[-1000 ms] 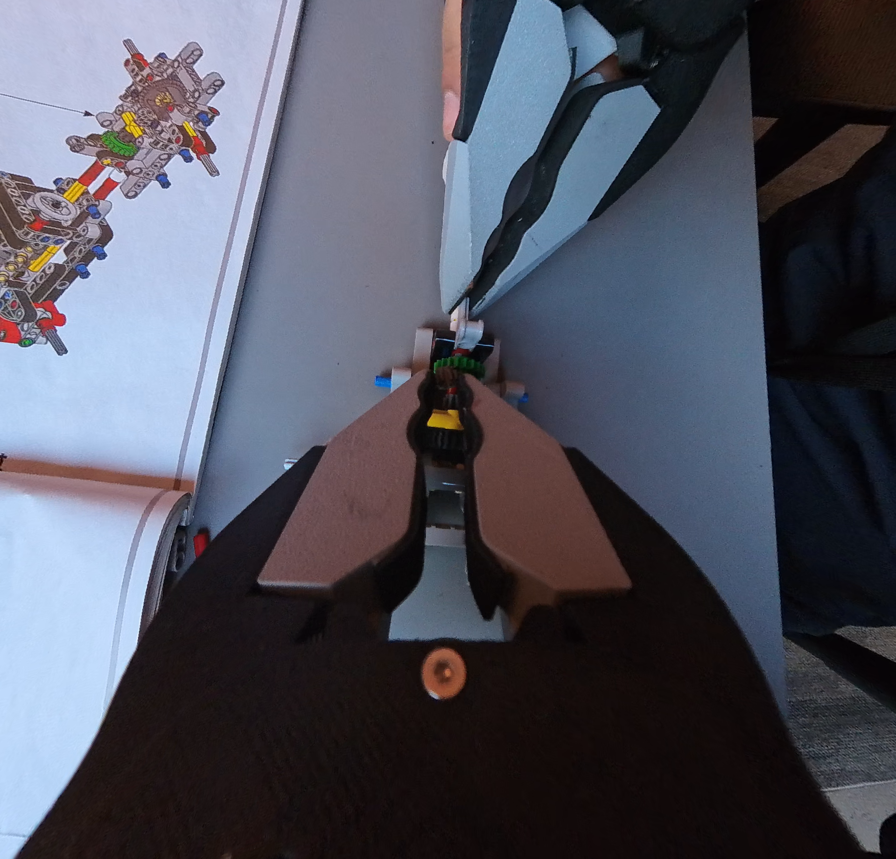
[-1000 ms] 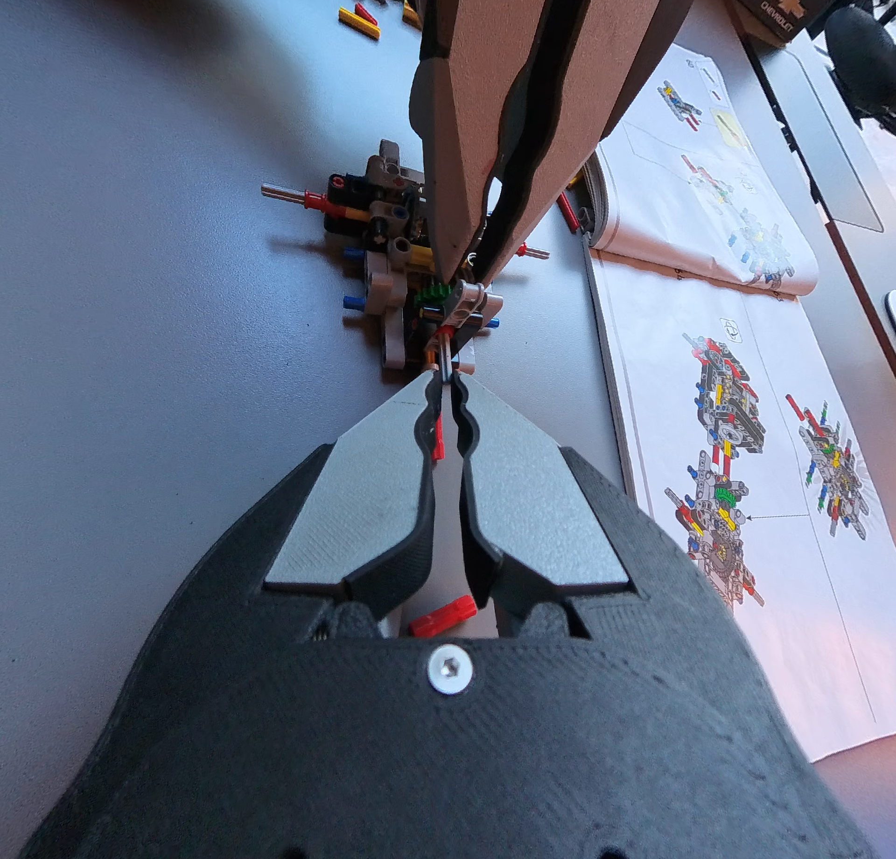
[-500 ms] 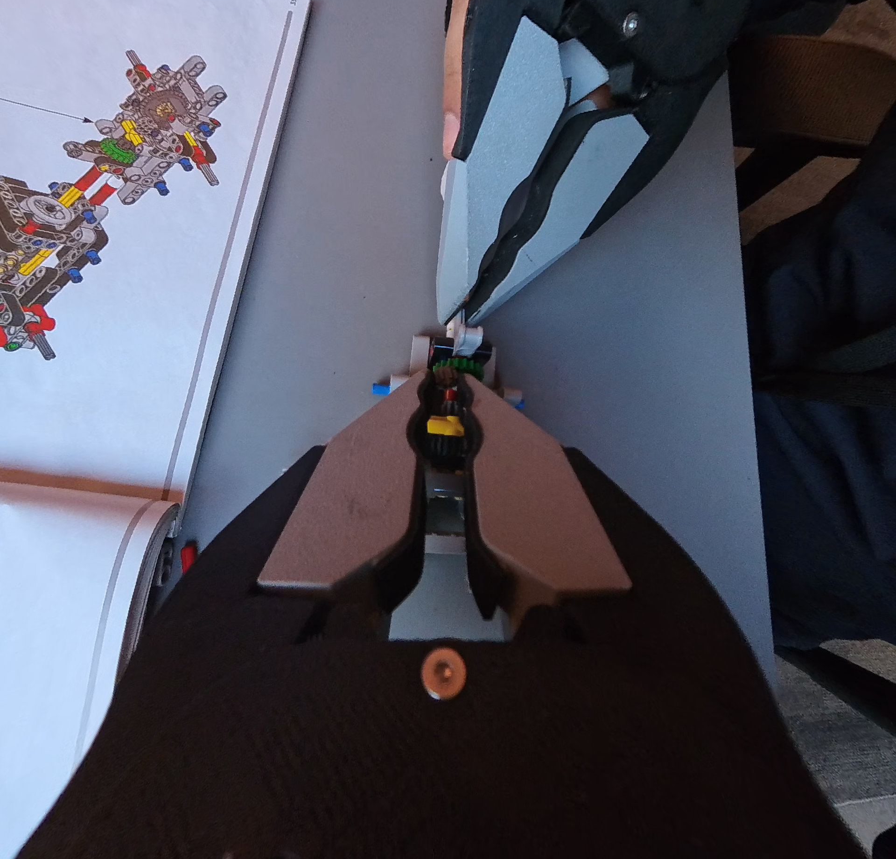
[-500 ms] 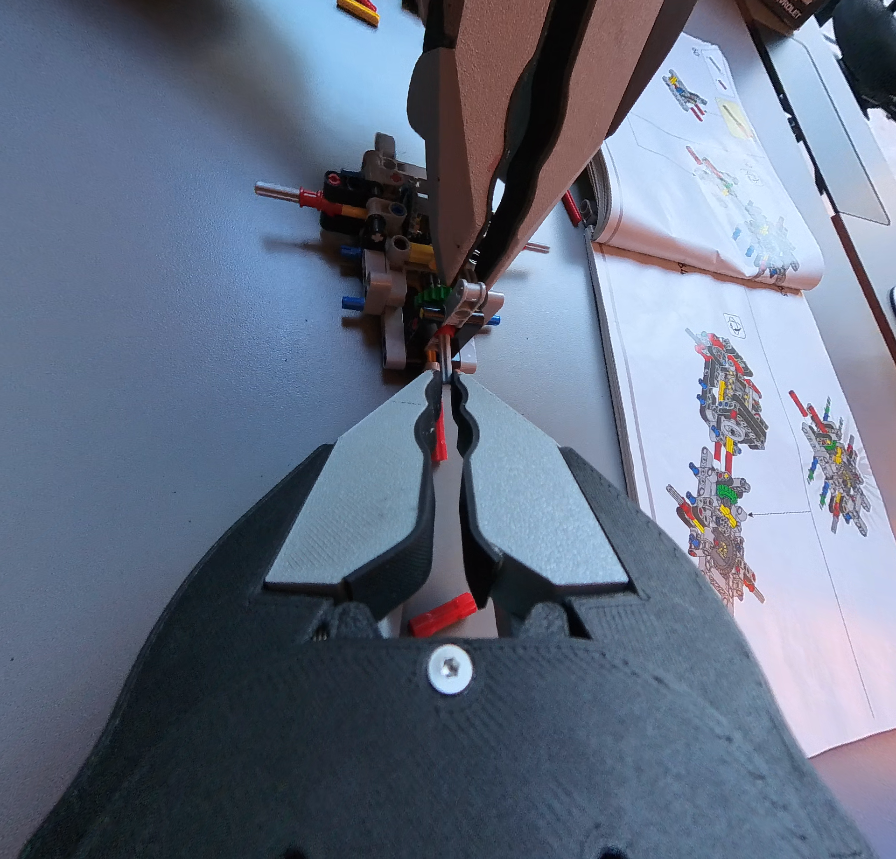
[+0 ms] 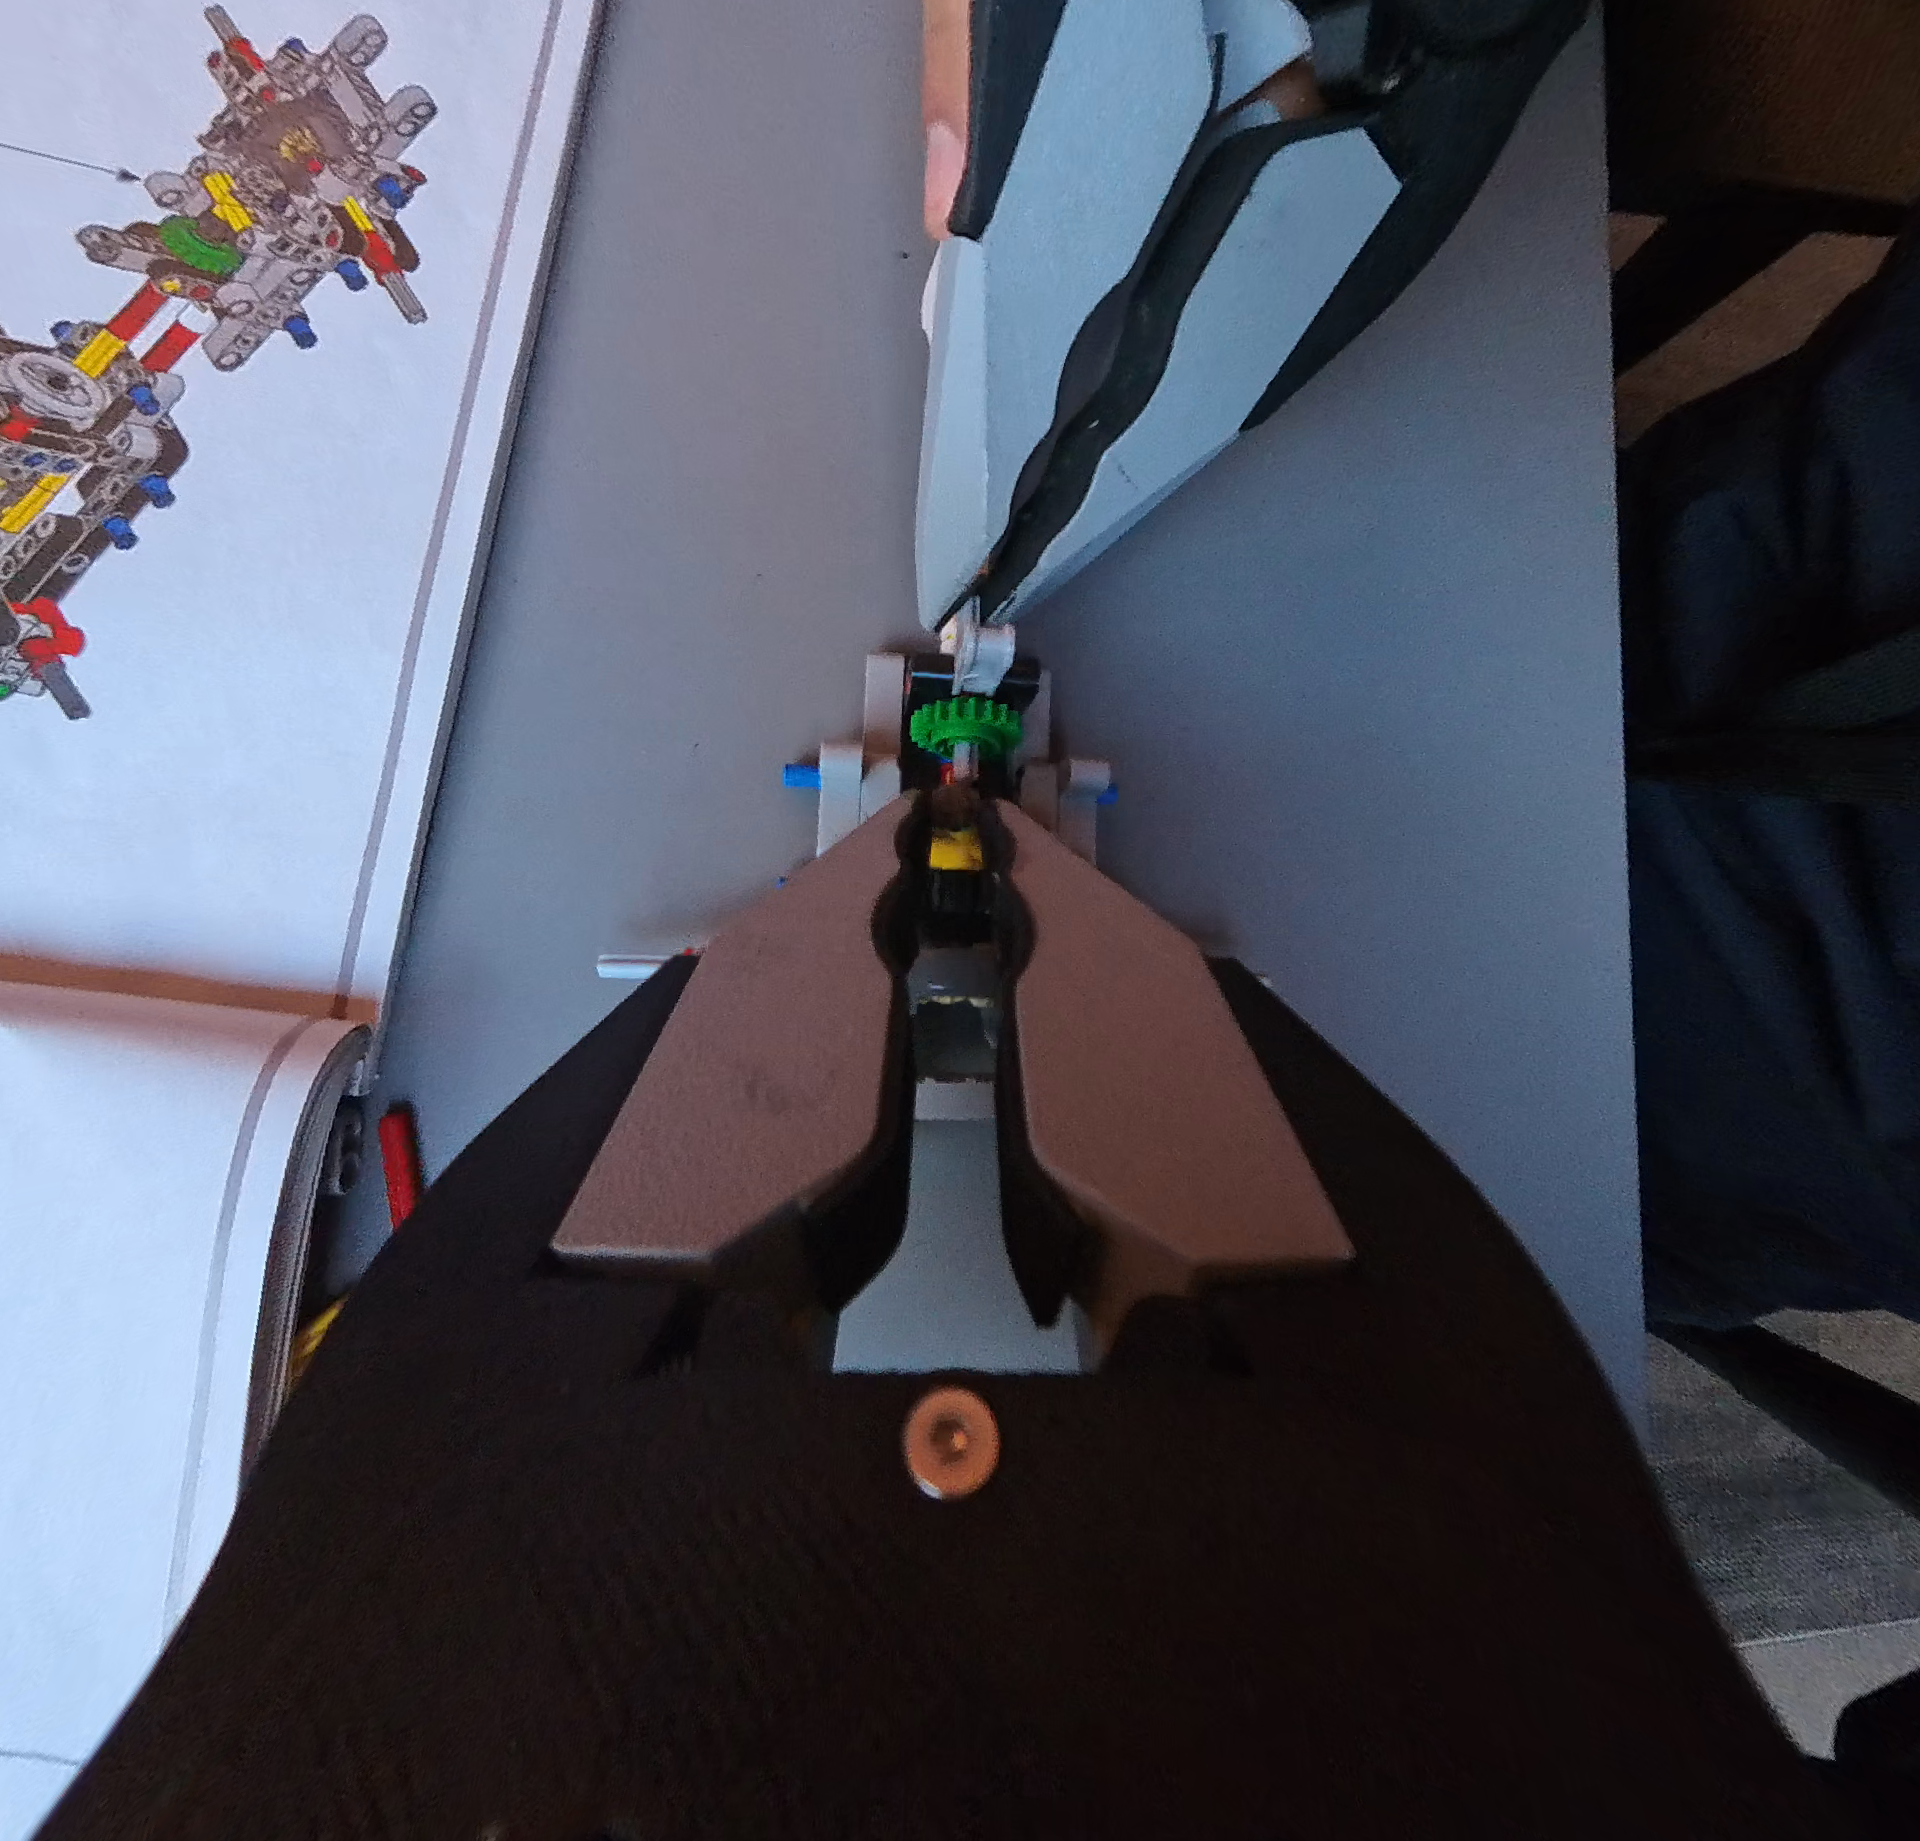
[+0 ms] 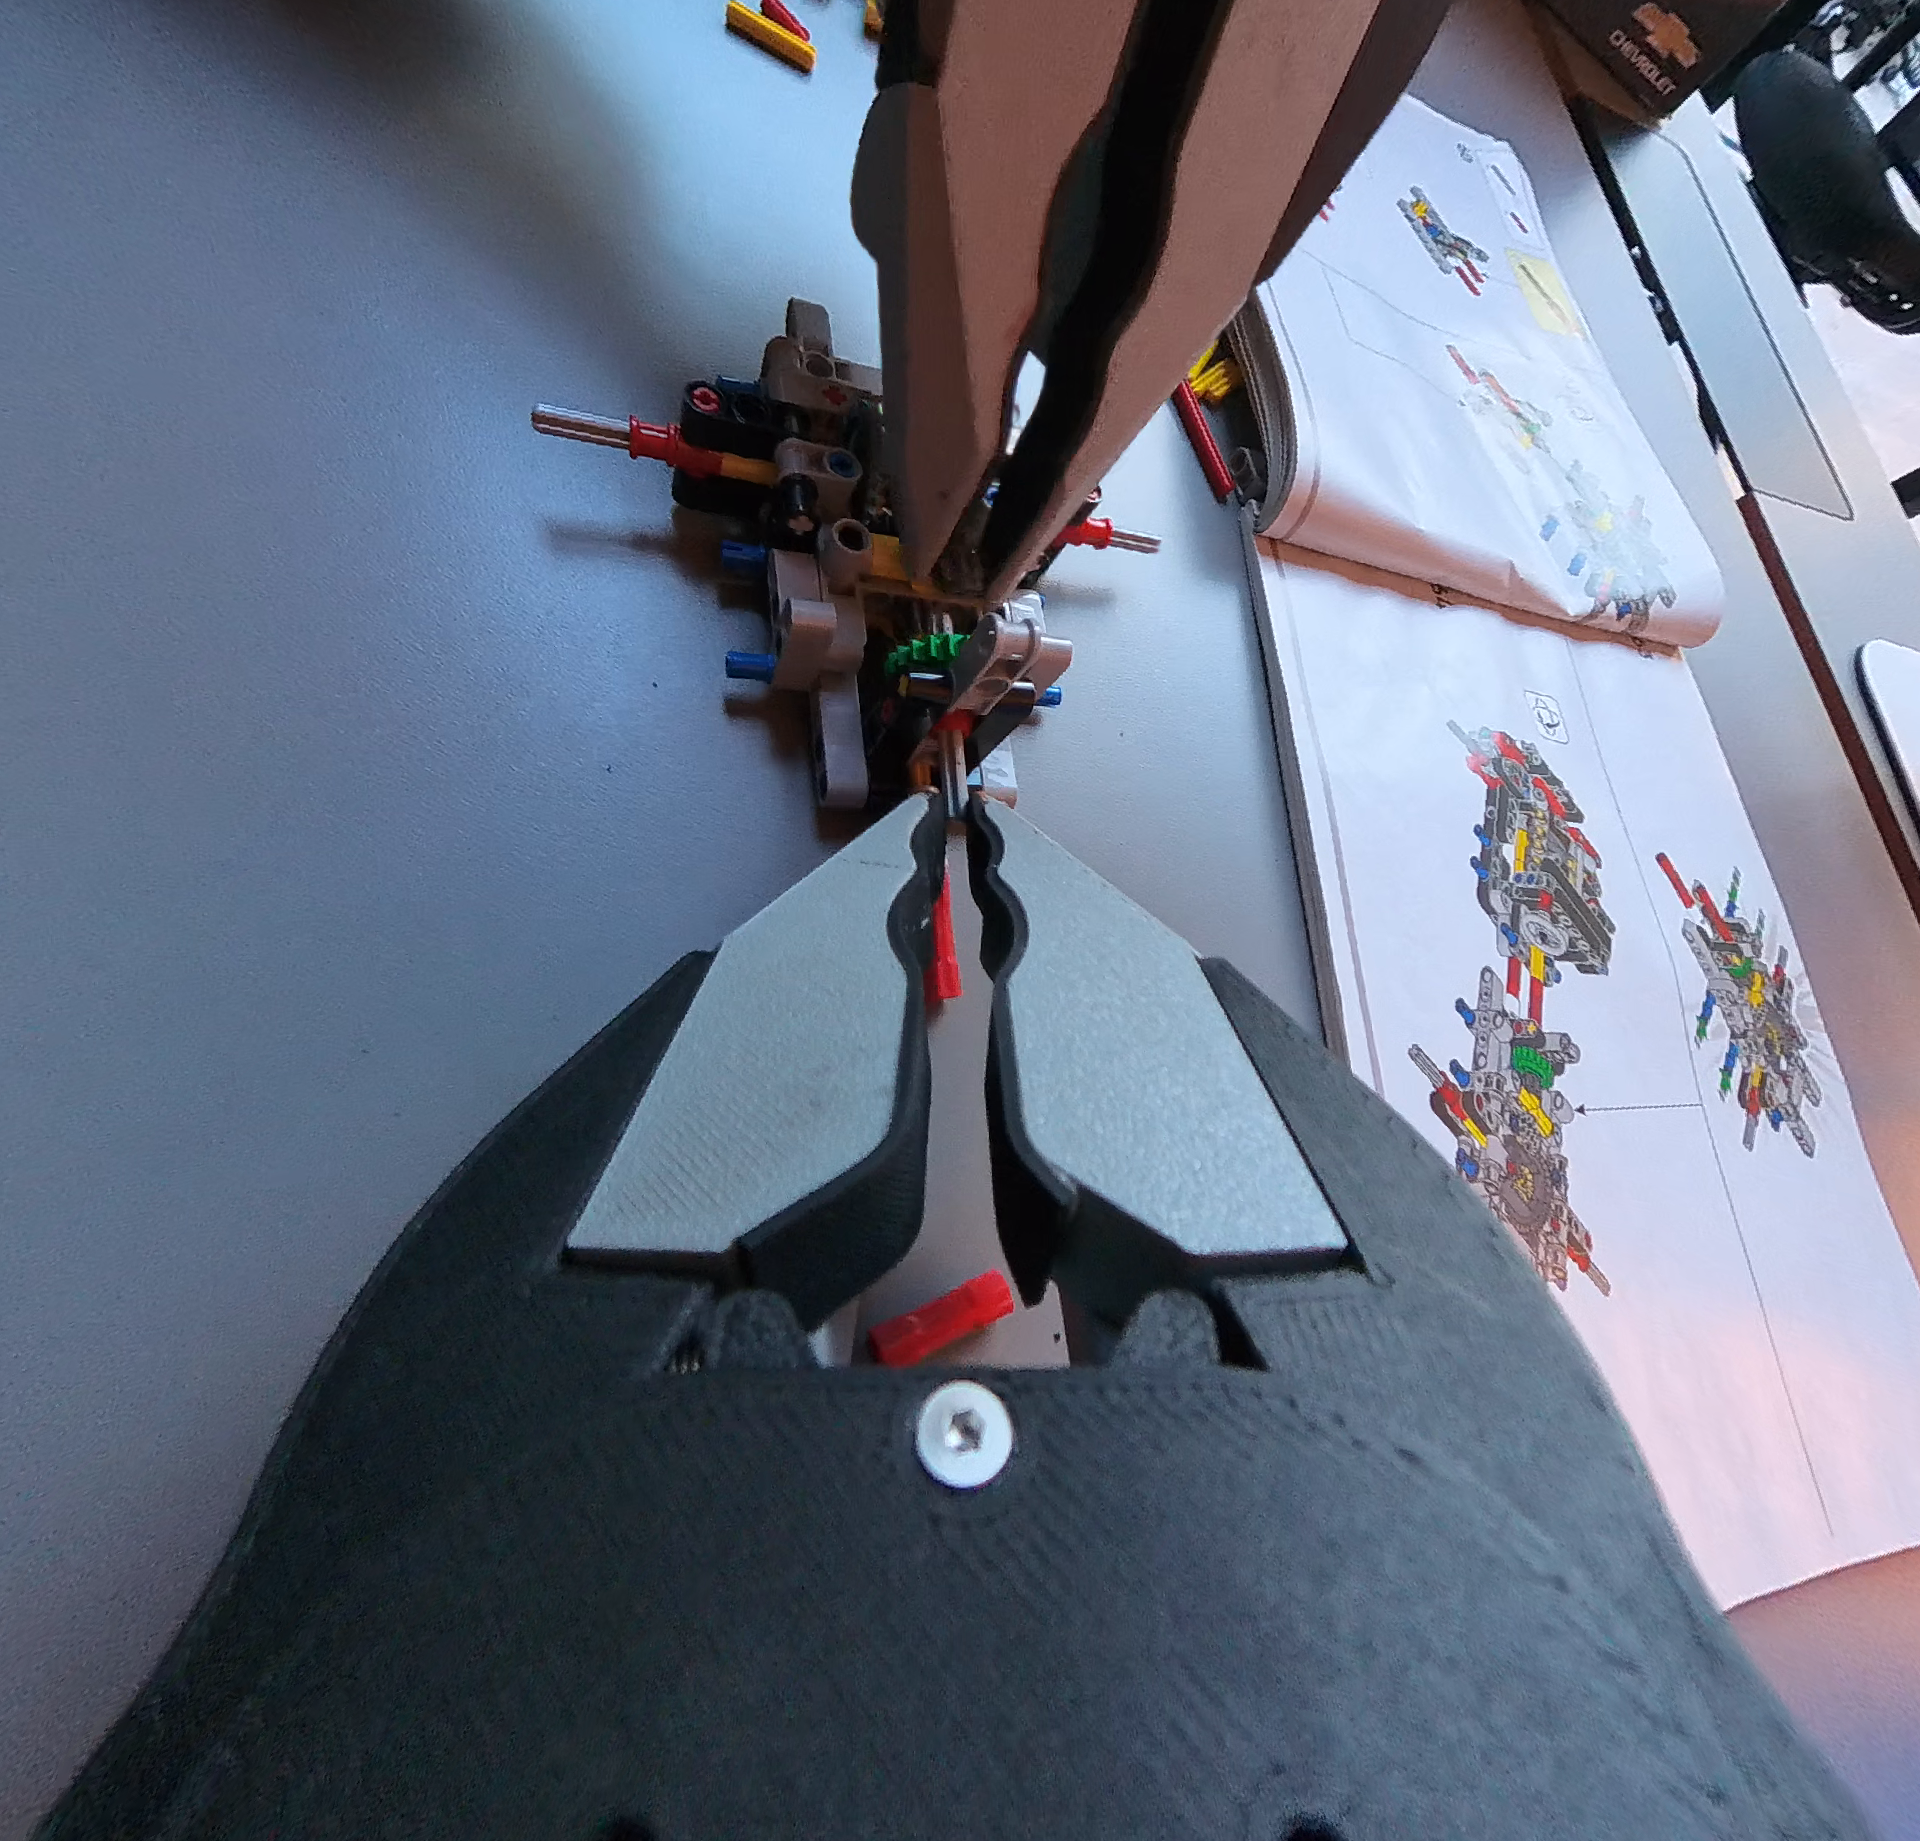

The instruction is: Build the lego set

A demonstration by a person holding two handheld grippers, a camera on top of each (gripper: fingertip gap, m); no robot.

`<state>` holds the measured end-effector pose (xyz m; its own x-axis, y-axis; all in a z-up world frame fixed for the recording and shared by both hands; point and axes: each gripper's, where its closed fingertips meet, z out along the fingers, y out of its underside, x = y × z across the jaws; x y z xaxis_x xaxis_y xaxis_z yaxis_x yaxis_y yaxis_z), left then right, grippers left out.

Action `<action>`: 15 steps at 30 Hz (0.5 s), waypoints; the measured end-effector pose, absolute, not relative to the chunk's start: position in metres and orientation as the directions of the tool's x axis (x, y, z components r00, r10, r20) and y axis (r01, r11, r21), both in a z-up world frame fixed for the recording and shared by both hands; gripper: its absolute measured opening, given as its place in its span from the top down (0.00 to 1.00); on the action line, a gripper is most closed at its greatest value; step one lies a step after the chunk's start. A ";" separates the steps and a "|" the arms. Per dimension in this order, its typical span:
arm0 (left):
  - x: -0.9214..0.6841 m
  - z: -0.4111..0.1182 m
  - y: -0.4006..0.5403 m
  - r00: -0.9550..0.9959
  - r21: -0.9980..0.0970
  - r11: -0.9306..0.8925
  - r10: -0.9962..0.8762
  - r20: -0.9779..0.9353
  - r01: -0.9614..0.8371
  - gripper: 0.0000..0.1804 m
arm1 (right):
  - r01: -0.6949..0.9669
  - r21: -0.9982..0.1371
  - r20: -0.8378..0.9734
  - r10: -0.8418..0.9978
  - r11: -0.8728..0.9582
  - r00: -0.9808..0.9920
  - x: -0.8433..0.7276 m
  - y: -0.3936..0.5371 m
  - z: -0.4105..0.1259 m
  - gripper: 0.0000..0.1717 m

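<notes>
Right wrist view, nearest the camera: the right tool [image 6: 954, 812], grey-faced with black pads, has its tips closed on a thin dark axle [image 6: 952, 765] that projects from a brick-built assembly [image 6: 831, 586] of grey, black, red, yellow and blue parts. A red pin [image 6: 942, 944] shows in the slot between the fingers, and a second red pin [image 6: 940, 1318] lies on the bench below the tool's body.

Beyond the tips, the assembly rests on the plain grey bench [image 6: 312, 648]. A green gear [image 6: 920, 653] sits at its middle, beside a light grey connector [image 6: 1013, 653]. The left tool [image 6: 961, 570], brown-faced, comes down onto the assembly from above with its tips nearly shut around the upper part of the model; in the left wrist view its pads flank a yellow and black stack of parts, though whether they press on it is not clear.

To the right lies an open instruction booklet [image 6: 1558, 856] with coloured build diagrams, its far page curling upward. A red rod [image 6: 1203, 441] lies at its near edge. Farther off, loose yellow and red pieces [image 6: 769, 25] are scattered on the bench, and a dark box [image 6: 1621, 15] stands at the far corner.

Left wrist view: the bench edge [image 5: 1605, 648] gives way to dark clothing [image 5: 1787, 960] and patterned grey flooring [image 5: 1766, 1531].
</notes>
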<state>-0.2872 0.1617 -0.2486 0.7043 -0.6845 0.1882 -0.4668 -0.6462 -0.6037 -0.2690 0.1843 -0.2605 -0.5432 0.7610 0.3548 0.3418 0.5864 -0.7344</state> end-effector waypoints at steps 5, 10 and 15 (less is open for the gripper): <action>-0.287 -0.251 0.163 0.708 -0.584 -0.647 -0.687 0.164 -0.491 0.97 | 0.336 -0.729 0.368 0.755 0.596 -0.542 -0.268 0.185 -0.261 1.00; -0.283 -0.256 0.161 0.687 -0.578 -0.626 -0.712 0.148 -0.524 0.97 | 0.334 -0.726 0.375 0.753 0.601 -0.540 -0.267 0.186 -0.261 1.00; -0.283 -0.256 0.162 0.684 -0.589 -0.635 -0.707 0.181 -0.500 0.97 | 0.326 -0.722 0.387 0.747 0.610 -0.541 -0.266 0.186 -0.261 1.00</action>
